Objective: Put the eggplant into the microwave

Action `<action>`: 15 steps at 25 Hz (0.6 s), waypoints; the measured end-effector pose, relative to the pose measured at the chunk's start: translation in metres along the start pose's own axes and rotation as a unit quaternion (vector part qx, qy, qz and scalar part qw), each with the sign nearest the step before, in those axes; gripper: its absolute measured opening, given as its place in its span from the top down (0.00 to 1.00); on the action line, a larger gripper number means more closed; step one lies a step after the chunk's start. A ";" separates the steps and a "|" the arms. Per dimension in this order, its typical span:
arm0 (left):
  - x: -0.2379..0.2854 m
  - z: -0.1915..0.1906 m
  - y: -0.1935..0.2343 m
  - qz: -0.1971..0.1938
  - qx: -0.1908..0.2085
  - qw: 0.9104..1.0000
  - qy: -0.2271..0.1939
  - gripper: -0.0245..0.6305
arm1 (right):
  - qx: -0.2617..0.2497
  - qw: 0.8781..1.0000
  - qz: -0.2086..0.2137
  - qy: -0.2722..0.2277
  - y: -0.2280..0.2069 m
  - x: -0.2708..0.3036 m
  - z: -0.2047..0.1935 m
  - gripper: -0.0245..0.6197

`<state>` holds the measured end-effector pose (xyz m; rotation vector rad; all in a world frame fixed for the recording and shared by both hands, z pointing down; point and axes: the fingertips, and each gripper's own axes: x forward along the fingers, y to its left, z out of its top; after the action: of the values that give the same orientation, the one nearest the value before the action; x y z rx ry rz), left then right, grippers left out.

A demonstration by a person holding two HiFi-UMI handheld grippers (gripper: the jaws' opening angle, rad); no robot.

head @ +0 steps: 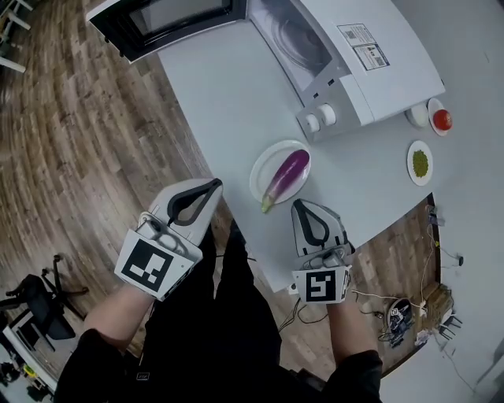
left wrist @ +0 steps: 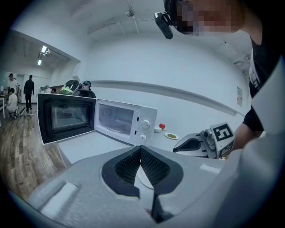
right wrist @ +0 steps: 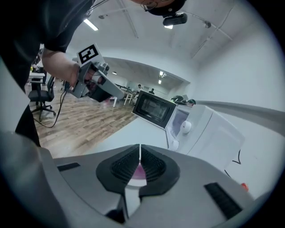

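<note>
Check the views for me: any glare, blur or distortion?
Head view: even light, eggplant sharp, edges bowed. Left gripper view: fisheye, dark corners, jaws soft up close. Right gripper view: fisheye, bright ceiling lights, eggplant a purple blur past the jaws.

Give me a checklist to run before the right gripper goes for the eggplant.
1. microwave with its door open: ok.
2. inside free: ok, only the turntable shows.
3. eggplant reachable: ok, it lies uncovered on the white plate, just ahead of the right gripper.
4. right gripper's jaws apart for the grasp: not ok, they are together with nothing between them.
5. left gripper out of the way: ok, at the table's edge, clear of the plate, jaws together, empty.
6. table between plate and microwave unobstructed: ok.
</note>
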<state>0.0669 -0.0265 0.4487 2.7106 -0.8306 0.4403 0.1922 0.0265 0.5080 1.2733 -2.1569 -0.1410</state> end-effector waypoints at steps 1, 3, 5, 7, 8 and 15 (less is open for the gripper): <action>0.004 -0.004 0.000 0.000 -0.001 1.000 0.002 0.95 | -0.016 1.000 0.002 0.003 0.001 0.003 -0.006 0.94; 0.011 -0.012 -0.001 0.000 -0.002 1.000 0.006 0.95 | -0.045 0.999 0.014 0.013 0.006 0.008 -0.021 0.94; 0.017 -0.019 -0.002 -0.001 -0.003 1.000 0.009 0.95 | -0.075 0.997 0.029 0.023 0.013 0.013 -0.035 0.93; 0.020 -0.024 -0.004 -0.003 -0.003 1.000 0.011 0.95 | -0.103 0.993 0.039 0.033 0.019 0.016 -0.047 0.93; 0.021 -0.027 -0.004 -0.004 -0.003 1.000 0.011 0.95 | -0.115 0.992 0.042 0.037 0.021 0.017 -0.052 0.93; 0.023 -0.049 -0.001 0.001 -0.013 1.000 0.023 0.95 | -0.200 0.976 0.056 0.060 0.030 0.030 -0.077 0.86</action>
<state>0.0755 -0.0204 0.5017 2.6663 -0.8198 0.4872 0.2028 0.0346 0.5951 0.9042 -1.9651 -0.4185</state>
